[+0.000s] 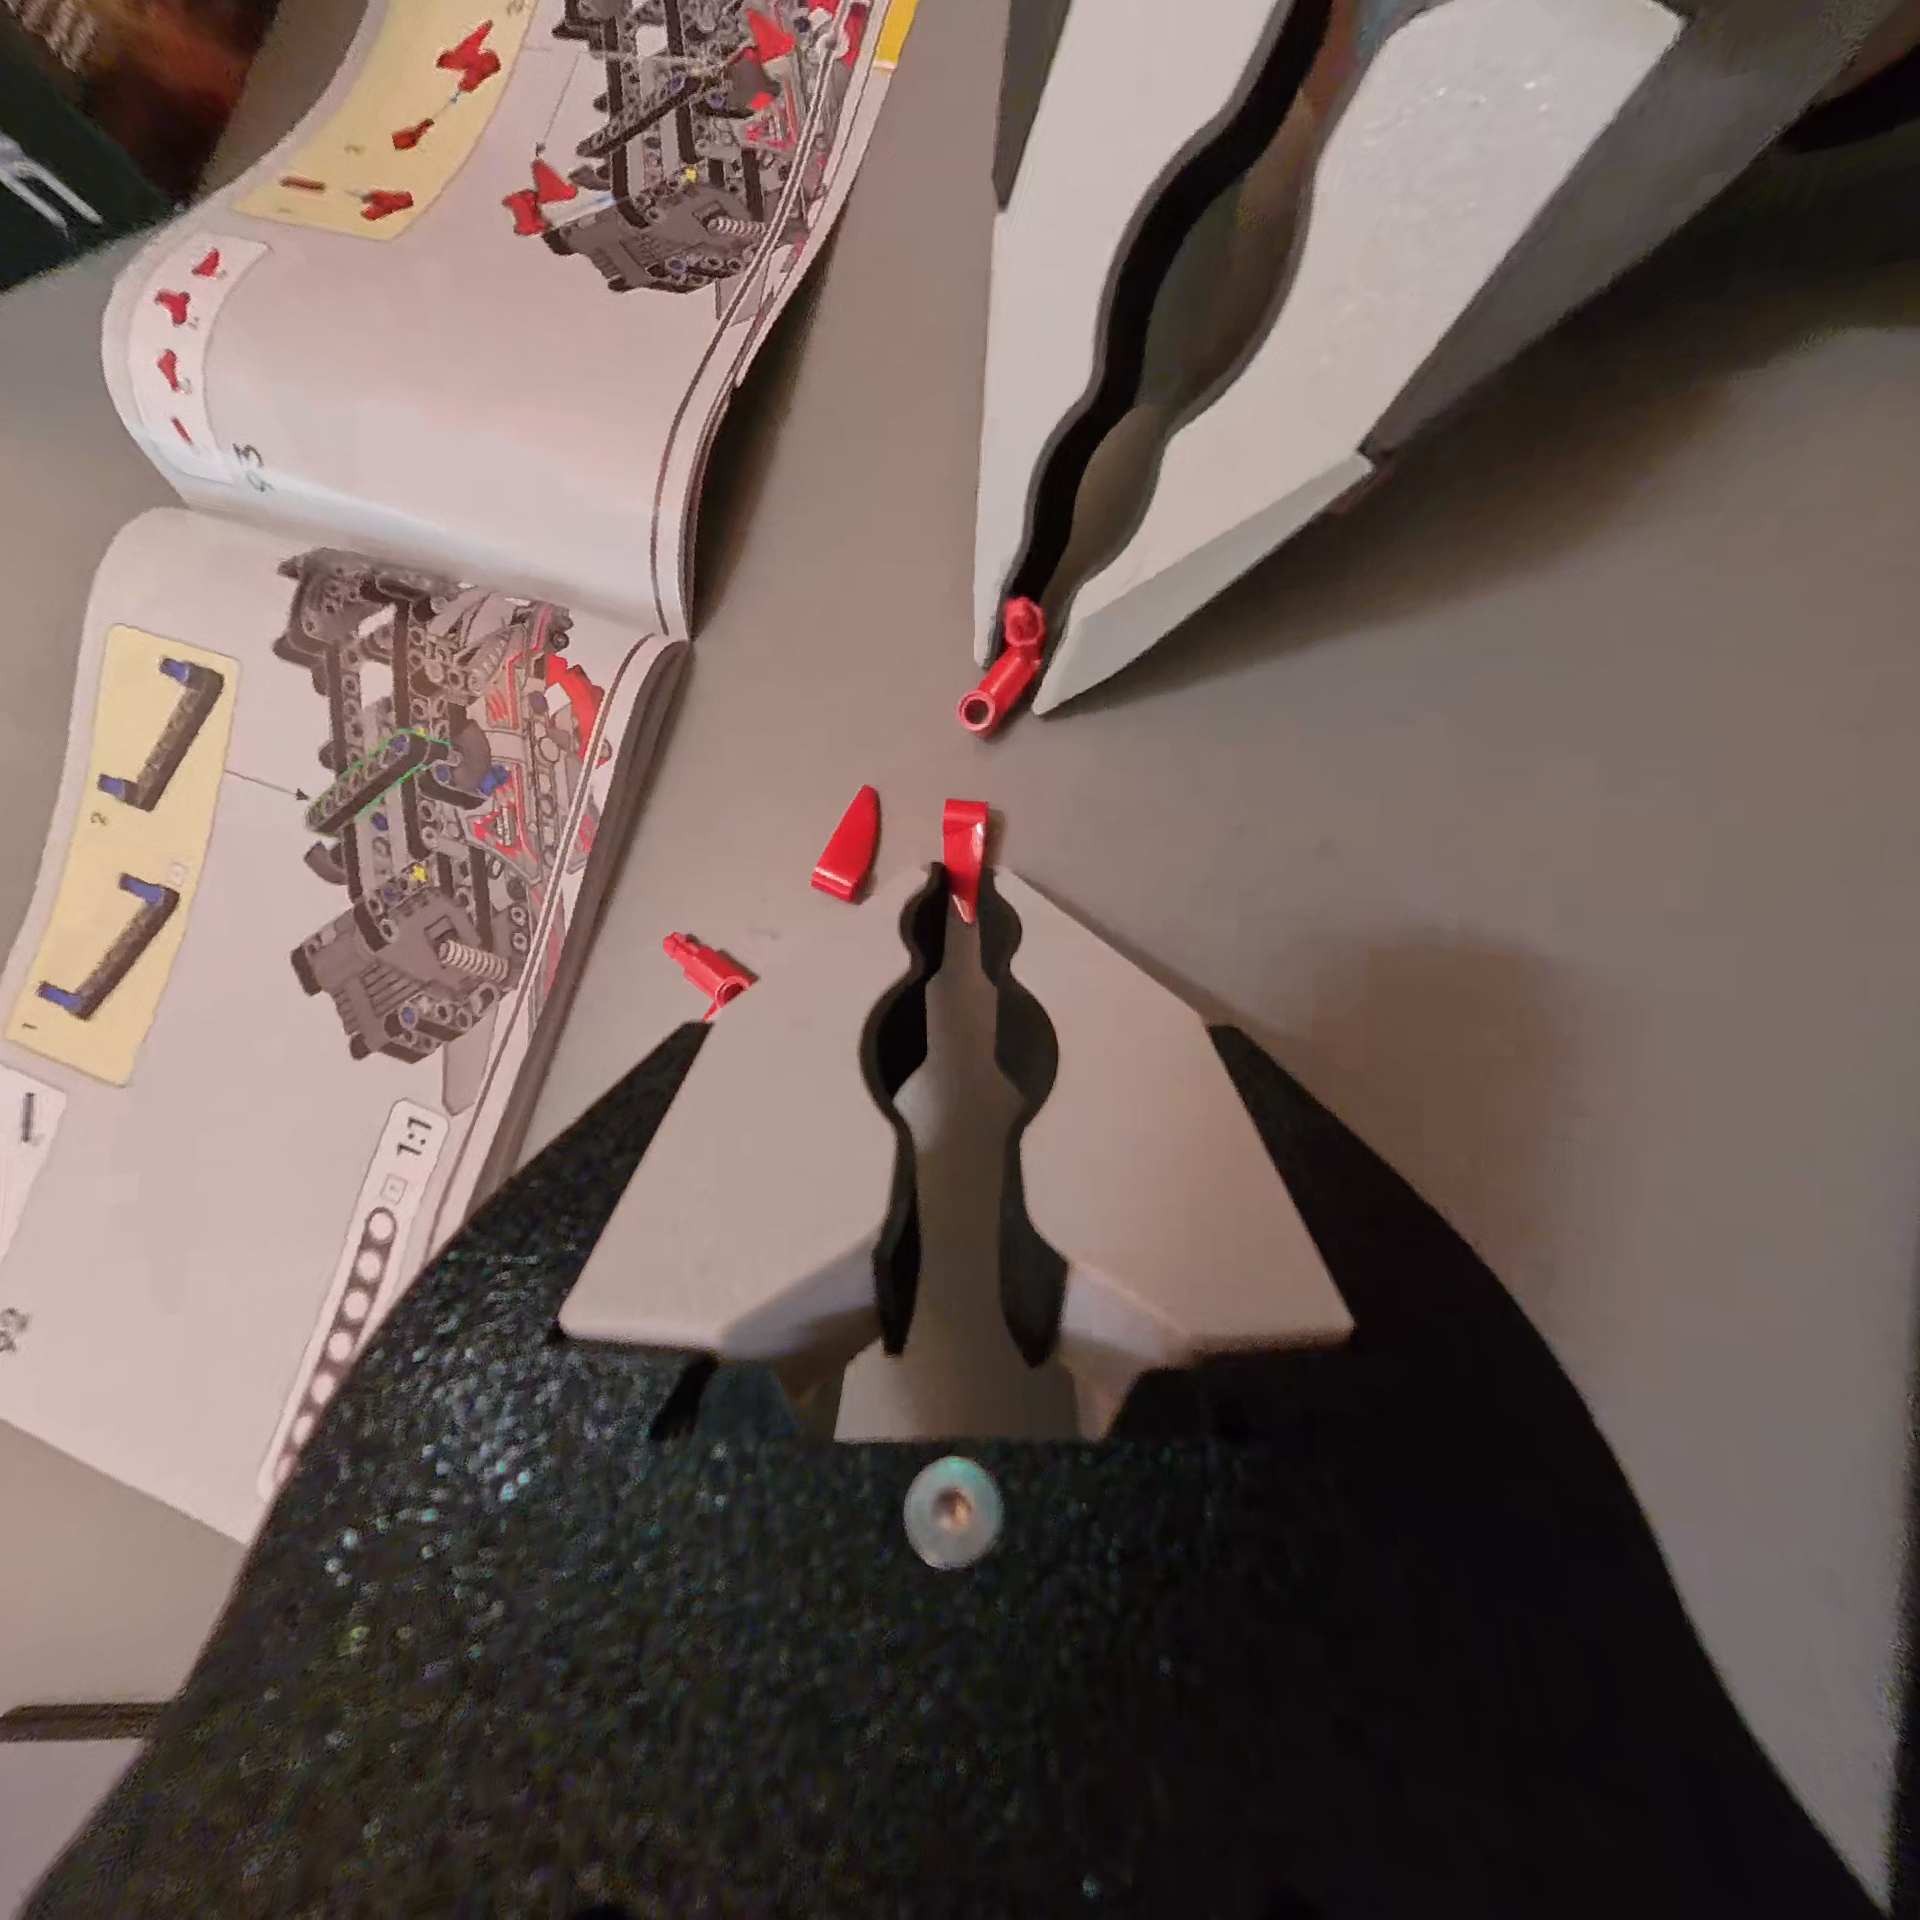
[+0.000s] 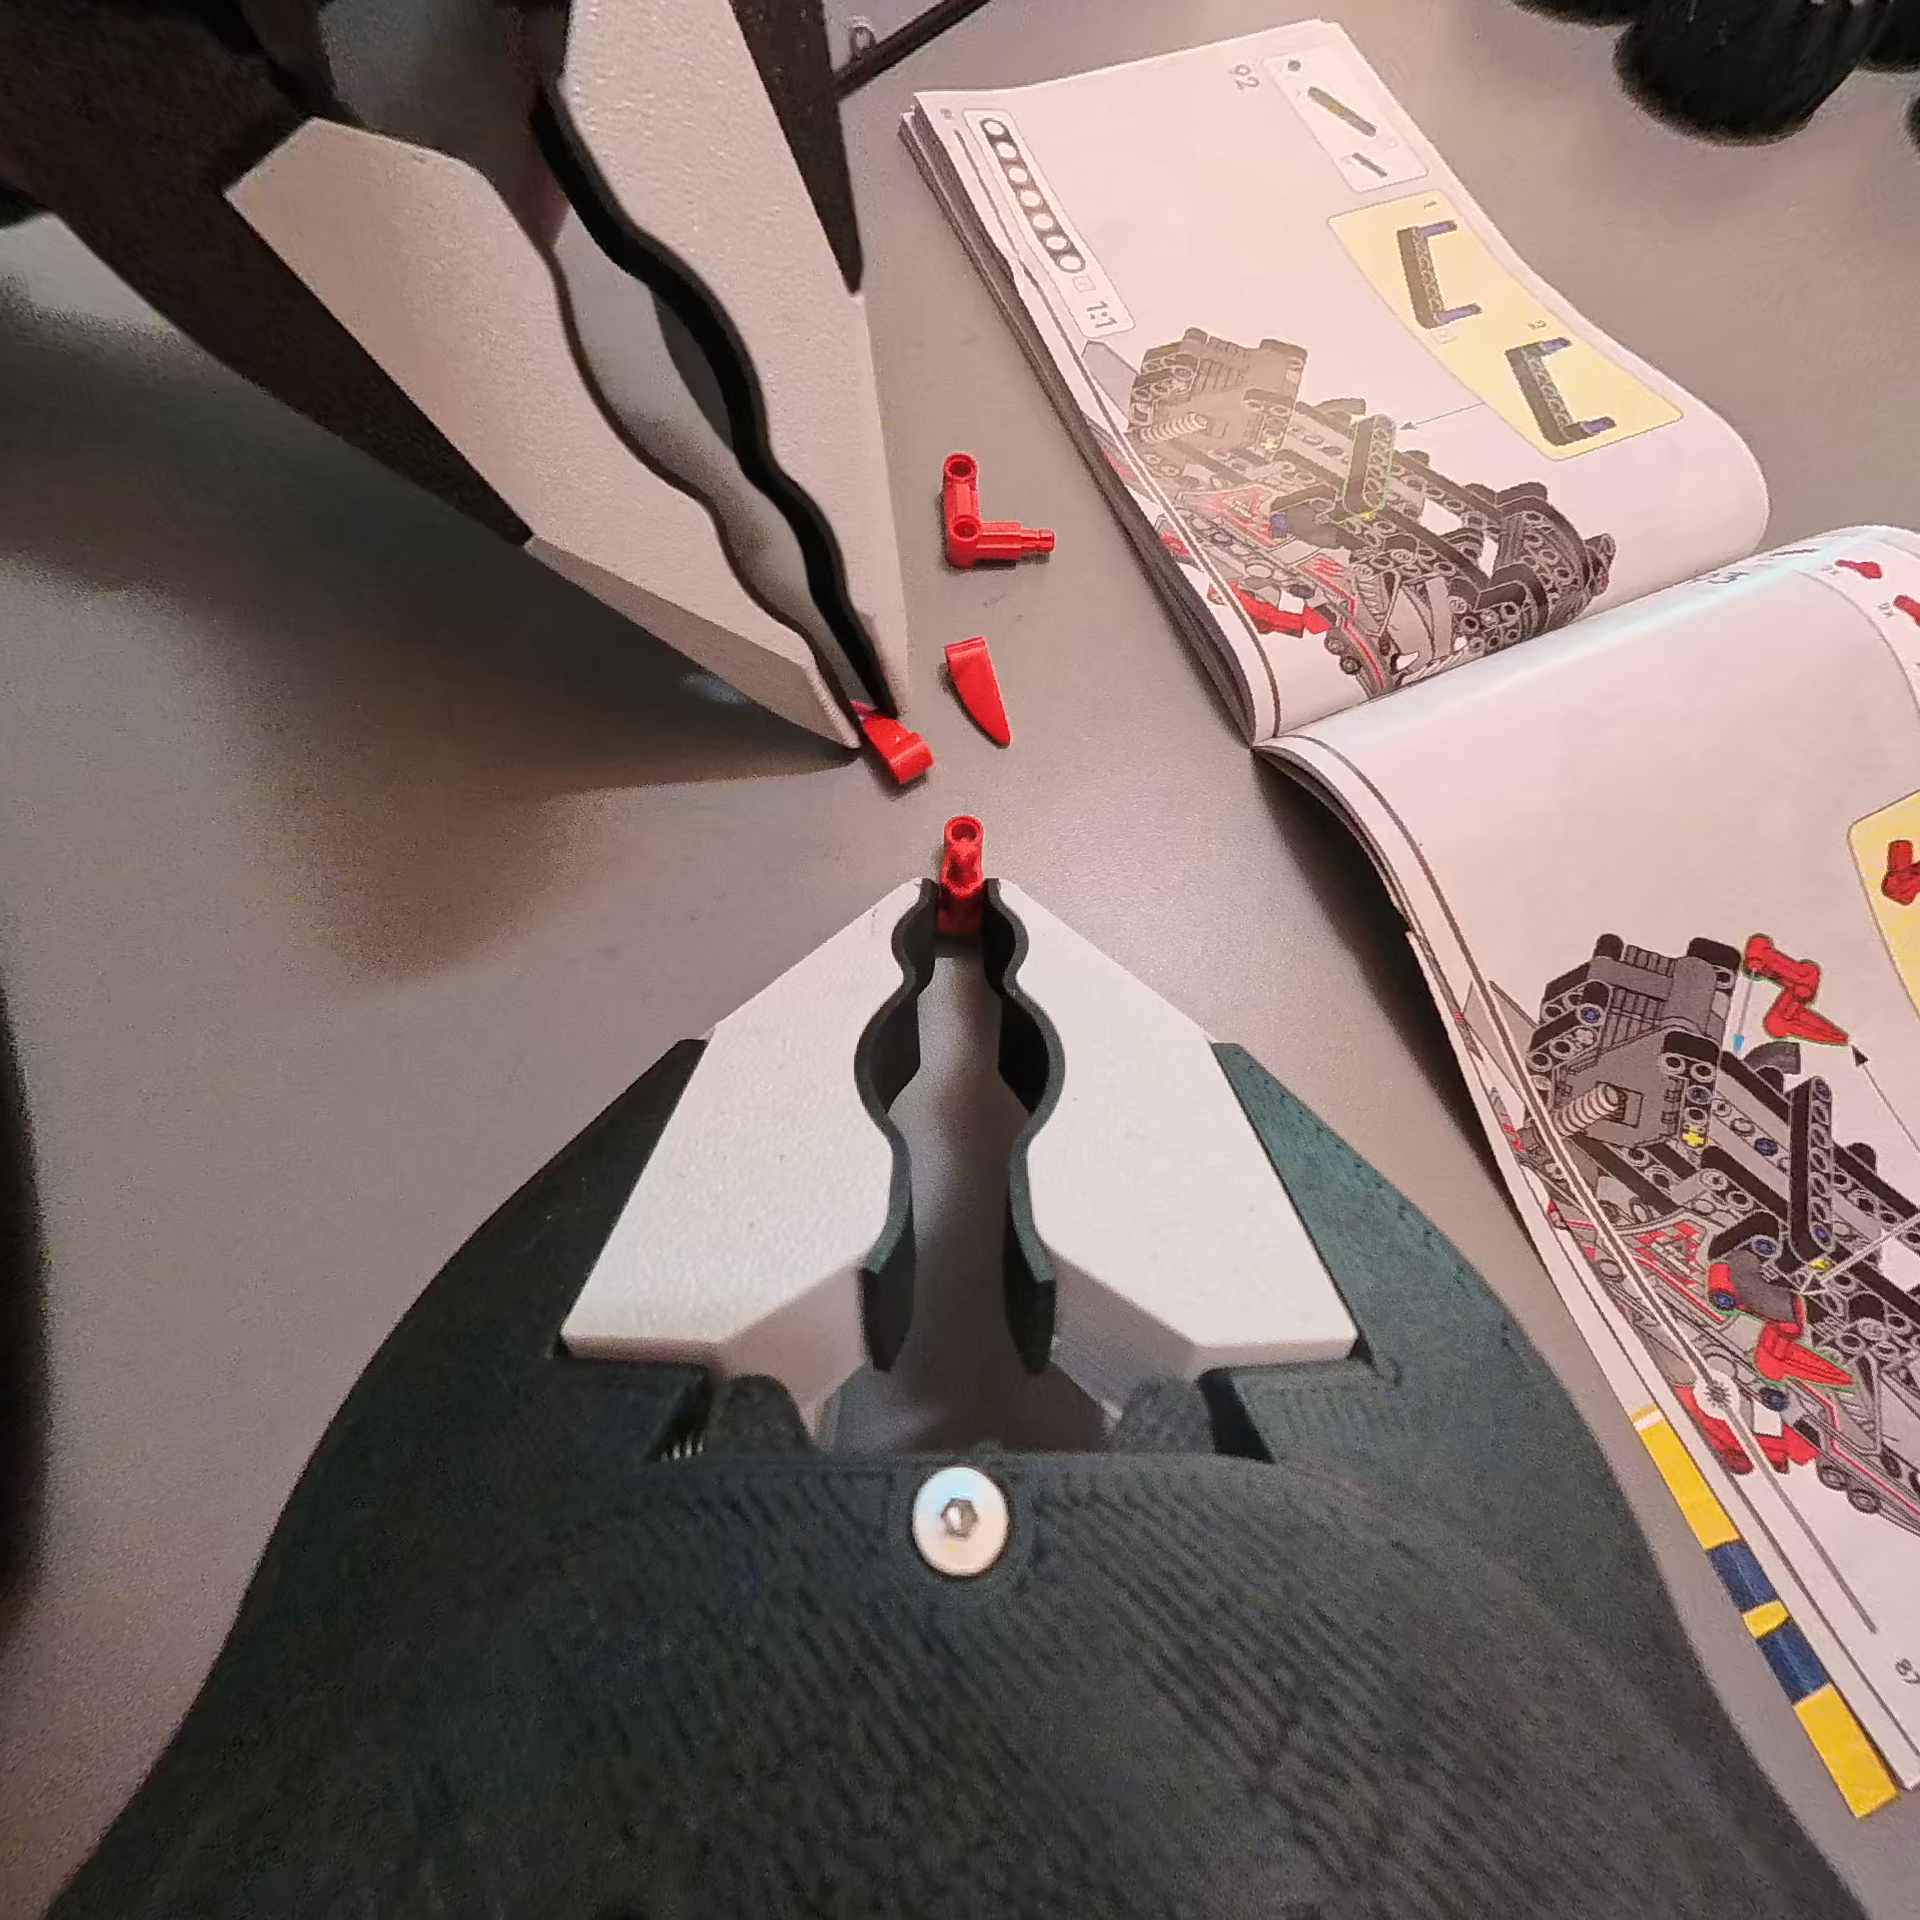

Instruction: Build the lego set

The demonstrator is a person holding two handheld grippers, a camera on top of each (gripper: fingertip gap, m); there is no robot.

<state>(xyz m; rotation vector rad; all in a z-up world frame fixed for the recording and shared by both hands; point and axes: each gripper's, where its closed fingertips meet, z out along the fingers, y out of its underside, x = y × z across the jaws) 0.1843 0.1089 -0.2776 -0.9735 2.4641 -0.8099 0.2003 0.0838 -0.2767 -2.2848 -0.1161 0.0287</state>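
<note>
My left gripper [image 1: 961,883] is shut on a small red curved piece [image 1: 966,842], tips close to the grey table. It also shows in the right wrist view [image 2: 873,727] with that piece [image 2: 899,753]. My right gripper [image 2: 961,894] is shut on a red pin connector [image 2: 961,857]; in the left wrist view this gripper [image 1: 1023,665] holds the connector [image 1: 995,681] just opposite my left tips. The two held pieces are a short gap apart. A loose red wedge [image 1: 850,857] [image 2: 982,691] and a red L-shaped connector [image 2: 982,520] [image 1: 712,966] lie on the table beside them.
An open instruction booklet [image 1: 416,675] [image 2: 1455,520] lies on the grey table [image 1: 1455,831], left of my left gripper and right of my right gripper. Dark objects [image 2: 1766,62] sit at the far table edge.
</note>
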